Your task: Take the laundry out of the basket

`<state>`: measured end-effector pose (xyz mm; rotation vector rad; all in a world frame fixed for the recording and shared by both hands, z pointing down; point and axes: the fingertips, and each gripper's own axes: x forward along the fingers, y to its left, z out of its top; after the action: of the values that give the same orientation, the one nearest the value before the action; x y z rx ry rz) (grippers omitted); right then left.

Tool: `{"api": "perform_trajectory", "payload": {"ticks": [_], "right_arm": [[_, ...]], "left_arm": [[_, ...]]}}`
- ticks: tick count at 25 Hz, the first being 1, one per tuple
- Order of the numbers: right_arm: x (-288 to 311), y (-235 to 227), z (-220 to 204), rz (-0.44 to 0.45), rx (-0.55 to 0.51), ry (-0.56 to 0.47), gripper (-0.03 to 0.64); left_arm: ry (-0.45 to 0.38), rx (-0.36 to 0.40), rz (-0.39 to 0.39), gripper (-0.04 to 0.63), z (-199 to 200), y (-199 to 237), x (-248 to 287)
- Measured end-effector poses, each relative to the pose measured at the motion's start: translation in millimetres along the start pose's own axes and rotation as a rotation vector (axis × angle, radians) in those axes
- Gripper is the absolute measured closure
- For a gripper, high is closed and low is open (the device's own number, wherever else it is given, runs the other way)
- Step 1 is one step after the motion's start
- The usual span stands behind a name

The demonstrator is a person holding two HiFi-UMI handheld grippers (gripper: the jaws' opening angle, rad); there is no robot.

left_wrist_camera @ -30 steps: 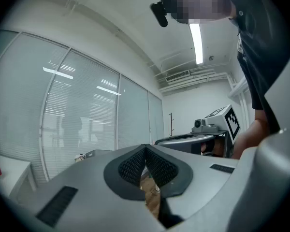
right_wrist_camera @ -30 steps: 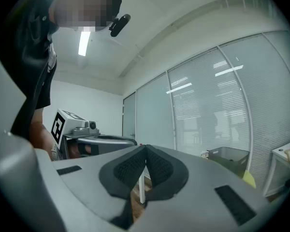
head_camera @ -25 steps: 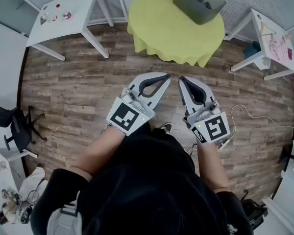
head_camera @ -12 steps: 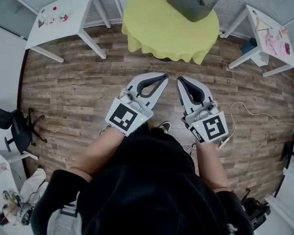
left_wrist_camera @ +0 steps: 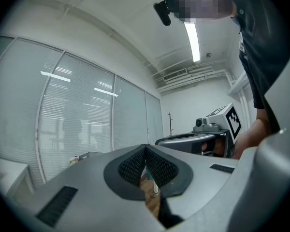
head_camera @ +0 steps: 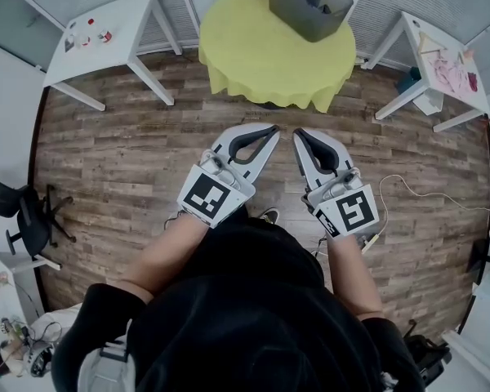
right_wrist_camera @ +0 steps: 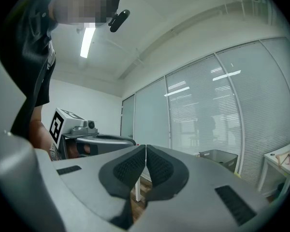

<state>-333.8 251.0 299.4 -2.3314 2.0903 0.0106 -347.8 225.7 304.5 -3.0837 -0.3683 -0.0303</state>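
Observation:
A grey laundry basket stands on the far side of a round table with a yellow-green cloth, dark laundry showing inside it. In the right gripper view the basket shows far off to the right. Both grippers are held side by side at waist height over the wooden floor, well short of the table. My left gripper is shut with nothing in it, its pads meeting at the tip. My right gripper is shut and empty too, tips touching.
A white table with small items stands at the back left, another white table with clothes at the right. A black office chair is at the left. A white cable lies on the floor at the right.
The view has moved forward a little: the round table and basket sit slightly higher and to the left in the head view. Both grippers stay shut and together.

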Motion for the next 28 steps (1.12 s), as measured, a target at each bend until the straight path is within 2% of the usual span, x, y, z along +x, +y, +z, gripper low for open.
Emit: {"api": "perform_trajectory", "payload": {"ticks": [9, 28], "right_arm": [[22, -29, -6, -0.018, -0.011, 0.022, 0.594], [149, -126, -22, -0.079, -0.006, 0.068, 0.594]], "left_arm": [[-0.015, -0.015, -0.018, 0.586, -5, 26, 25], [-0.030, -0.041, -0.072, 0.586, -20, 164, 110]]}}
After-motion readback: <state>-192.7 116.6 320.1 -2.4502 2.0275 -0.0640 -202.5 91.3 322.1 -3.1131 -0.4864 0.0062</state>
